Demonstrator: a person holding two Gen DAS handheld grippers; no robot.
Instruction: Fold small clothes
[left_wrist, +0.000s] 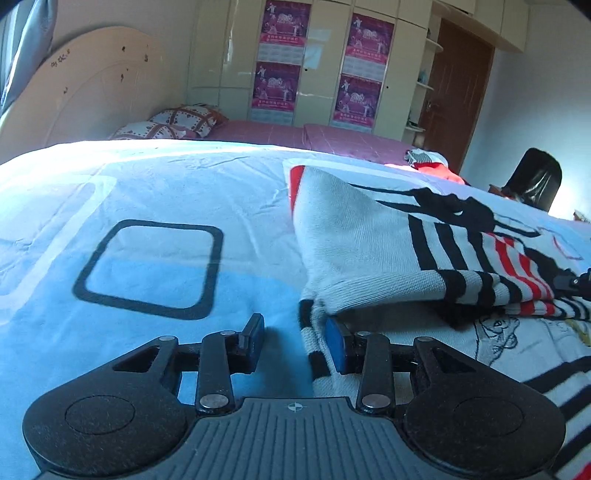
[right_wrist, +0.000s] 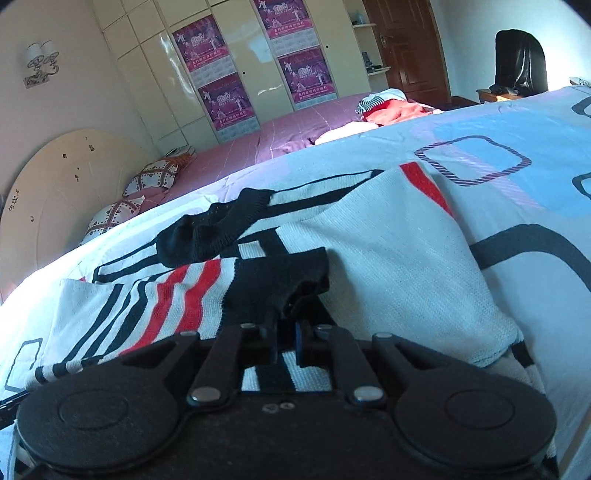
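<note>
Risk: black cuff snags on my right gripper as I pull away, dragging folded sleeve open. Right gripper: narrow gap, cuff edge just at tips, grip on it unclear. Left gripper: half-open, holding nothing; sweater hem between fingers. Striped sweater lies on bed, directly ahead of both grippers.

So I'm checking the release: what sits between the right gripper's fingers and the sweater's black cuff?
Nothing separate: in the right wrist view the black cuff hangs right at the right gripper, its jaws slightly apart, striped sweater below.
</note>
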